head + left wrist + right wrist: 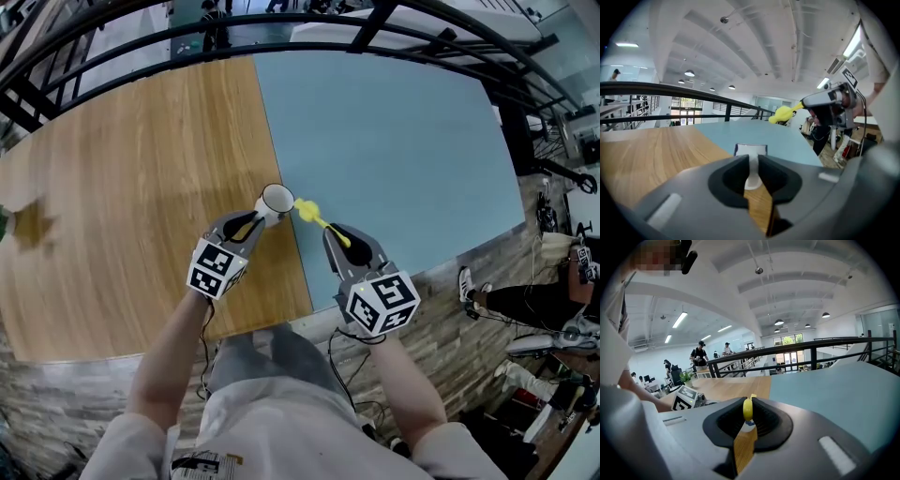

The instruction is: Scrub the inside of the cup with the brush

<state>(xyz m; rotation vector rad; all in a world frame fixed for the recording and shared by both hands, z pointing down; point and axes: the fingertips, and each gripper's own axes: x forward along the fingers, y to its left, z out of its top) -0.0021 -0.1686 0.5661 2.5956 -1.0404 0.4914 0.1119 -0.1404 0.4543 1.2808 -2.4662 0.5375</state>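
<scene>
In the head view a white cup (276, 200) is held over the seam between the wooden and blue halves of the table, its mouth facing up. My left gripper (255, 220) is shut on the cup's handle (751, 174), and the cup's body (750, 150) shows just past the jaws. My right gripper (336, 232) is shut on the handle of a yellow brush (319, 221). Its head (306, 210) hangs just right of the cup's rim, outside the cup. The right gripper view shows the yellow handle's end (747, 408) pinched between the jaws.
The table has a wooden left half (131, 197) and a blue right half (403, 150). A black railing (281, 37) curves round its far edge. The person's legs are at the near edge, and cables and gear (562, 328) lie on the floor at the right.
</scene>
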